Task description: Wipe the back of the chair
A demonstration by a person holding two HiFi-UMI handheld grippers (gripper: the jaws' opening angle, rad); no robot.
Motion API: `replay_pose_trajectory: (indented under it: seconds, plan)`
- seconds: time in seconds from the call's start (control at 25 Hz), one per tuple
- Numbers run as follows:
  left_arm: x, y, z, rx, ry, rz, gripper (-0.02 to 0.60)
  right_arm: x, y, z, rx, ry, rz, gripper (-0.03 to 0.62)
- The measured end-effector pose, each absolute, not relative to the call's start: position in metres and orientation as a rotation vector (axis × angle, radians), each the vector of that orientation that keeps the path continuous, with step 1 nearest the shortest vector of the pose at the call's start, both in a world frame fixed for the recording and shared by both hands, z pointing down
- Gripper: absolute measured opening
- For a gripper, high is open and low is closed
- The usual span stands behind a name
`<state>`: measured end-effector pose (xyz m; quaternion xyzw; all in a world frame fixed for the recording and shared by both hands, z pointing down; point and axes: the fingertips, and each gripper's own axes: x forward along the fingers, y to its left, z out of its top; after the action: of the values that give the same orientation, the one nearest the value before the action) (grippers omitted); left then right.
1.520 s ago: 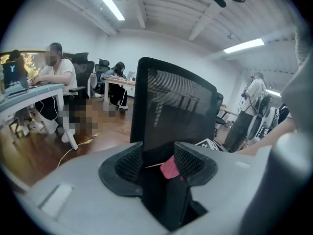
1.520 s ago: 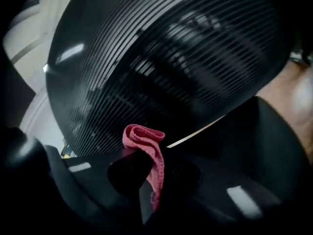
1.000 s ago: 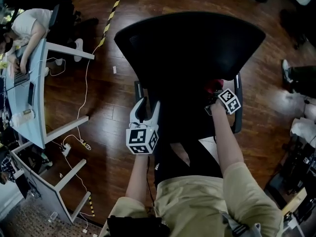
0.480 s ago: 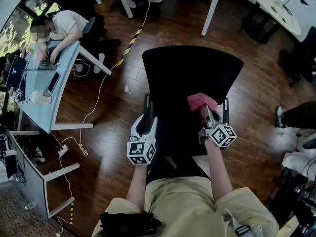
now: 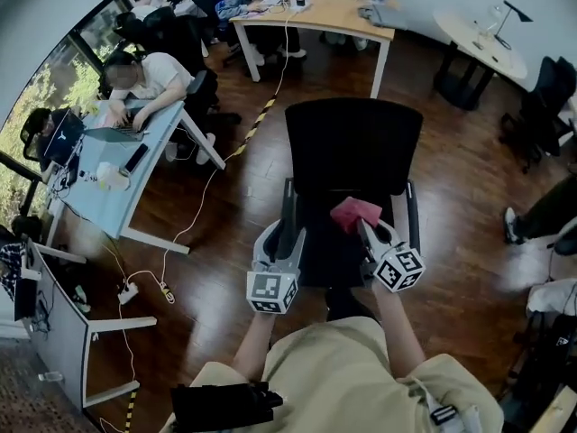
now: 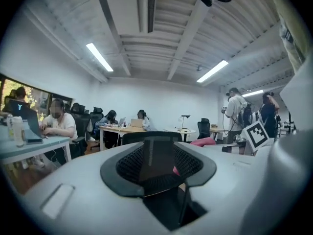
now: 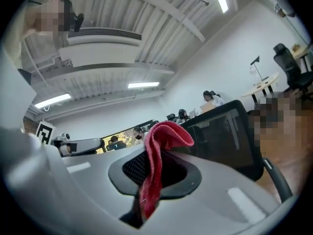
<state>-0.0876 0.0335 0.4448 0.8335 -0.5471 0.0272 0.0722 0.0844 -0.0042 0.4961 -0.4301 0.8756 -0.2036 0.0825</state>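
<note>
Forearms reach out from a khaki-clad torso (image 5: pixel 361 377) at the bottom of the head view, each hand holding a claw with a marker cube at its rear. The left claw (image 5: pixel 279 233) has its jaws apart and nothing between them; it hangs over the chair's left armrest (image 5: pixel 287 207). The right claw (image 5: pixel 365 227) is clamped on a red cloth (image 5: pixel 354 212). In the right gripper view that cloth (image 7: pixel 159 165) rises out of the jaws, folds over at the top and hangs down in a long strip.

Just beyond the claws stands the black chair (image 5: pixel 352 147), its broad backrest facing the person and its seat dark between the two armrests. The cloth lies at the lower right part of the backrest as seen from the head; whether it touches the backrest I cannot tell. In the right gripper view the mesh back (image 7: pixel 230 131) stands just to the right of the cloth.

The chair is on a dark wooden floor (image 5: pixel 225 233). A white cable (image 5: pixel 194 215) trails over the floor to the left of the chair, and a yellow-and-black striped strip (image 5: pixel 257 115) runs up from it. Farther left a pale blue bench (image 5: pixel 108 197) has a person in a white top (image 5: pixel 158 75) leaning over it. At the far end stand a wooden bench (image 5: pixel 315 12) with seated people and, to the right, a round white table (image 5: pixel 478 39).
</note>
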Motion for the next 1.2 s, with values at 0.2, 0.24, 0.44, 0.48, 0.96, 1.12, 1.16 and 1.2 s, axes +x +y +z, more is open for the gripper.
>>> replay_pose_trajectory:
  seconds: [0.2,0.24,0.44,0.48,0.96,1.12,1.16,1.2]
  plan:
    - [-0.091,0.138,0.421,2.551,-1.611,-0.014,0.175,0.06,0.115,0.46,-1.361,2.608,-0.458,0.025]
    - [-0.092,0.159,0.419,2.555,-1.614,-0.026,0.175,0.055,0.136,0.458,-1.366,2.628,-0.44,0.025]
    - [-0.109,0.233,0.409,2.548,-1.651,-0.046,0.176,0.035,0.213,0.457,-1.336,2.661,-0.522,0.025]
    - [-0.11,0.244,0.406,2.537,-1.662,-0.062,0.176,0.035,0.226,0.451,-1.333,2.67,-0.504,0.025]
    - [-0.044,0.266,0.343,2.615,-1.72,-0.177,0.146,0.114,0.261,0.367,-1.417,2.594,-0.313,0.023]
    - [-0.002,0.274,0.343,2.658,-1.699,-0.054,0.143,0.147,0.271,0.359,-1.445,2.585,-0.286,0.023]
    - [0.002,0.276,0.347,2.657,-1.699,-0.022,0.143,0.152,0.272,0.359,-1.466,2.582,-0.279,0.023]
    - [0.004,0.277,0.35,2.645,-1.698,-0.009,0.143,0.155,0.272,0.36,-1.49,2.579,-0.274,0.023]
